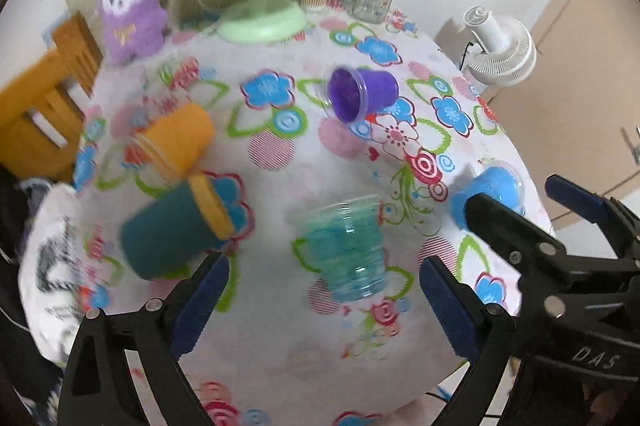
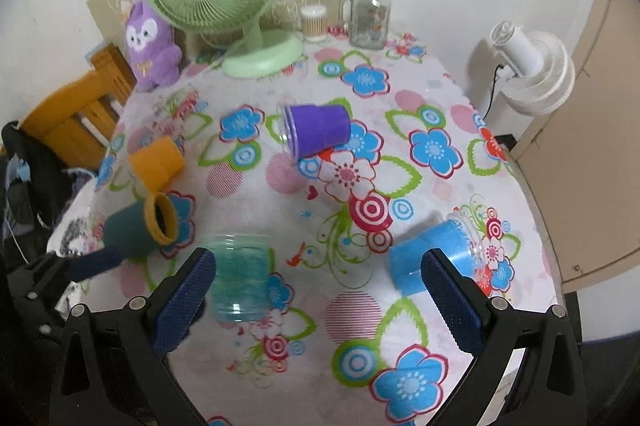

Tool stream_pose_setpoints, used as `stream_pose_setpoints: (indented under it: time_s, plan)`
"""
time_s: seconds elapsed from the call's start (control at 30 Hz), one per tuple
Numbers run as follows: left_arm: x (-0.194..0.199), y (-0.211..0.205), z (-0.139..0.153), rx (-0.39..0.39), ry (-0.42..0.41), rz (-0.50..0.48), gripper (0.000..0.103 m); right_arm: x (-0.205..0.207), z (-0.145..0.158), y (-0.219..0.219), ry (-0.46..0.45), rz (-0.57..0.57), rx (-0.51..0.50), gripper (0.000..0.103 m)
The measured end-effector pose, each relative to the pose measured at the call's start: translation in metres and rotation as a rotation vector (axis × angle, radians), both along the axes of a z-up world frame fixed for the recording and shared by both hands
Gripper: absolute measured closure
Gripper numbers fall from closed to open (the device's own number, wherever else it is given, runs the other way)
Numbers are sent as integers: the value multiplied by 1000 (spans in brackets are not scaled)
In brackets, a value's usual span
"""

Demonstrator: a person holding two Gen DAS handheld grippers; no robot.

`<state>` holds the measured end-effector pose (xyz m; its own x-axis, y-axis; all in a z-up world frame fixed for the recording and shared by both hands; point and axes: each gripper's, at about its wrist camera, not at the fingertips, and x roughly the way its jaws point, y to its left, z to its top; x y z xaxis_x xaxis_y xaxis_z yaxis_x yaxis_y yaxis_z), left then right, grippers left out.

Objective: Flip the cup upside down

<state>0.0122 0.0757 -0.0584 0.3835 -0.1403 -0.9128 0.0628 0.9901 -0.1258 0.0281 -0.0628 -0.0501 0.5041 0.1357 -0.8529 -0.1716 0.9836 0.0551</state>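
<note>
On the floral plastic tablecloth, from nine o'clock rightward, lie a dark teal cup with an orange rim, a ribbed clear turquoise plastic cup on its side between the spread, empty left gripper fingers, then a smooth blue cup at three o'clock. The right gripper is likewise agape, empty.

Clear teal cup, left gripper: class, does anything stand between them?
Nothing visible does. The clear teal cup lies on its side on the floral tablecloth, ahead of the left gripper, whose jaws are open with only bare cloth between.
</note>
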Motion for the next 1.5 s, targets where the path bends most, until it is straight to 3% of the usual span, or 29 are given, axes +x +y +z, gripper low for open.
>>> stream_pose_setpoints:
  time_s: [0.23,0.43,0.9,1.07,1.33,1.5]
  plan:
    - [-16,26,5,43,-3,8,5,-28,11,14,-77,5,66,0]
    - [-23,37,-2,99,3,30,5,-39,6,20,-147,46,65,0]
    - [-34,45,-59,175,-20,-71,5,-58,-61,31,-230,28,51,5]
    - [-35,51,-79,199,-11,-83,5,-65,-86,42,-253,41,77,12]
    - [-39,60,-99,221,-9,-100,5,-81,-111,53,-372,24,44,21]
    - [-40,59,-107,226,-10,-112,5,-85,-126,58,-395,23,29,27]
